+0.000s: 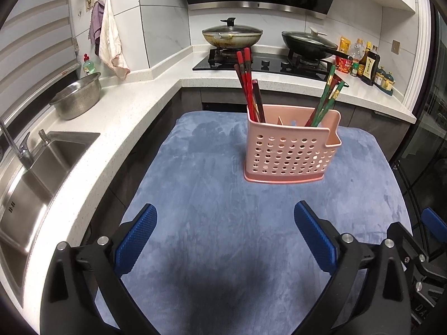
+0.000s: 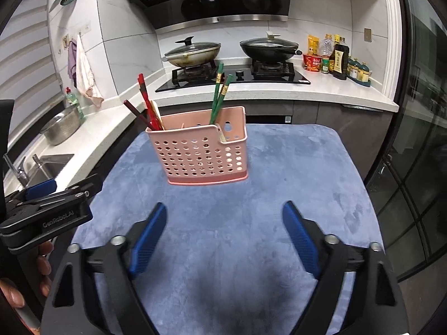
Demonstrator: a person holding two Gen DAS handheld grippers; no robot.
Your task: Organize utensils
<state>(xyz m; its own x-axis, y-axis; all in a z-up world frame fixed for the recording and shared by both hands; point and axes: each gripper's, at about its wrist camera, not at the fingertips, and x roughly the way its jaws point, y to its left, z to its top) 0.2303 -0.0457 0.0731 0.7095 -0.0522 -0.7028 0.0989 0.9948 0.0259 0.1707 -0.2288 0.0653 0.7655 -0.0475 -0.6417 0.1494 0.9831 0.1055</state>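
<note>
1. We see a pink perforated utensil holder [image 1: 292, 145] standing upright on a blue plush cloth [image 1: 218, 223] that covers the table, toward the cloth's far half.
2. Red chopsticks [image 1: 245, 83] lean out of the holder's left compartment, tilted to the left.
3. Green chopsticks [image 1: 325, 100] stand in the right compartment, tilted to the right; the middle compartment's contents we cannot make out.
4. Our left gripper [image 1: 225, 217] hangs over the near part of the cloth, its blue pads spread wide with nothing between them, well apart from the holder.
5. Our right gripper [image 2: 225, 215] is likewise spread wide and empty, over the near cloth, clear of the holder.
6. Behind the table, a white countertop [image 1: 117, 117] carries a steel colander [image 1: 76, 95] on the left beside the sink [image 1: 42, 167].
7. On the far hob sit two lidded woks [image 1: 232, 35].
</note>
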